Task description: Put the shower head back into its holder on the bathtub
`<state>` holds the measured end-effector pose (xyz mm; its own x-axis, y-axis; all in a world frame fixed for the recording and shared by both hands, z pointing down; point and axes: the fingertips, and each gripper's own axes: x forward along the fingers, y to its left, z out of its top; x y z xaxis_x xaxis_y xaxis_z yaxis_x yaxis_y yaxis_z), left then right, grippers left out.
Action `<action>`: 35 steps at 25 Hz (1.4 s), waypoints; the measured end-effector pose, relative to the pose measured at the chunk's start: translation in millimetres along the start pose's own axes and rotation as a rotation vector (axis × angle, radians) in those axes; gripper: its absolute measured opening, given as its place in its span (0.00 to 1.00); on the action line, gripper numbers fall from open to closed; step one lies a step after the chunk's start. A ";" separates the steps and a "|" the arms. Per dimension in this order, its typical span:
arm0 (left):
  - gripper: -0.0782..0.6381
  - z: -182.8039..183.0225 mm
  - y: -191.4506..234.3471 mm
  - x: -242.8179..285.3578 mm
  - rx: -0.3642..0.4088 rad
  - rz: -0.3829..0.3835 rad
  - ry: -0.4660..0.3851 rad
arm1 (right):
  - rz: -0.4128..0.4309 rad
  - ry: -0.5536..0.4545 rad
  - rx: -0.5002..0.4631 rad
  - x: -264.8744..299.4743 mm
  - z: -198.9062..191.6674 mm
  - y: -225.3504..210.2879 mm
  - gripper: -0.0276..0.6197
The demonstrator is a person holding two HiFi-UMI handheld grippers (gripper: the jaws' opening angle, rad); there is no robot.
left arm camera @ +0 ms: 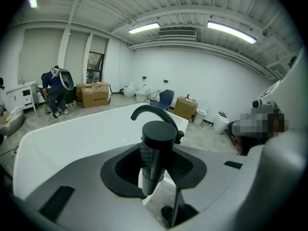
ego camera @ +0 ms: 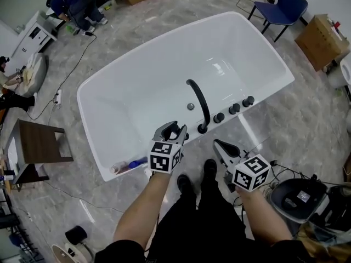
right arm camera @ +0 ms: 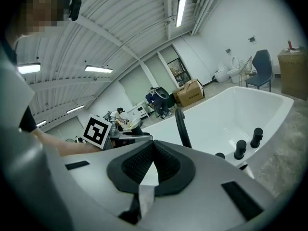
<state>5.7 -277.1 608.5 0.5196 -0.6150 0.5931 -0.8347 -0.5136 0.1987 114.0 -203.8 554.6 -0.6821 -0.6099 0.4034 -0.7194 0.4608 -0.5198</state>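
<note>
One tub: a large white oval acrylic bathtub (ego camera: 86, 95) fills the middle of the head view, with its near rim towards the person.
Spout: a black arched metal tap spout (ego camera: 200, 100) rises from that near rim and curves over the basin. Three black round knobs (ego camera: 234, 108) stand in a row on the rim to its right.
Left gripper (ego camera: 171, 130): its jaws are partly apart and clamped on the black cylindrical shower head (left arm camera: 156, 148), with the pads pressing its sides. It hangs over the near rim, just left of the spout's foot.
Right gripper (right arm camera: 153, 150): the pads meet with nothing between them. It hangs outside the tub, beside the left gripper and below the knobs in the head view.
Shower head: held nearly upright, with its flat round end up, its nozzled face turned left in the left gripper view and its lower end pointing down.
Holder: I cannot single it out for certain. I judge it to sit on the near rim by the spout's foot.
Key relation: the spout lies straight beyond the jaws and the rim lies below them. The left hand is the nearer, so the long axis likely has to stay upright as it goes down.
</note>
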 end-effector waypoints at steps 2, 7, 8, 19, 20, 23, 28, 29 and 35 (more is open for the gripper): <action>0.31 -7.0 0.7 5.7 -0.002 -0.001 0.017 | 0.004 0.010 0.002 4.2 -2.3 -1.9 0.07; 0.31 -27.9 4.4 18.6 -0.004 0.001 0.064 | 0.012 0.033 0.012 18.3 -9.7 -7.3 0.07; 0.31 -31.8 5.6 21.1 -0.004 0.002 0.071 | 0.013 0.035 0.015 21.2 -11.0 -8.9 0.07; 0.31 -54.2 10.2 44.5 0.005 0.004 0.119 | 0.030 0.070 0.023 41.3 -18.0 -17.9 0.07; 0.31 -56.1 10.2 46.8 0.008 0.004 0.125 | 0.031 0.073 0.024 42.7 -18.6 -18.7 0.07; 0.31 -62.3 9.3 52.0 0.011 0.004 0.145 | 0.035 0.080 0.029 44.3 -19.2 -21.1 0.07; 0.31 -69.5 7.3 56.3 0.016 0.003 0.163 | 0.036 0.084 0.031 43.5 -19.3 -23.6 0.07; 0.31 -72.0 8.0 56.0 0.017 0.003 0.166 | 0.035 0.085 0.031 44.0 -20.5 -22.8 0.07; 0.31 -85.7 9.6 57.4 0.026 0.010 0.199 | 0.032 0.089 0.039 41.5 -26.0 -23.3 0.07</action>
<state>11.8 -266.0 711.4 0.4627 -0.4914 0.7379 -0.8335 -0.5247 0.1732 99.0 -223.1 603.1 -0.7148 -0.5348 0.4506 -0.6927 0.4528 -0.5614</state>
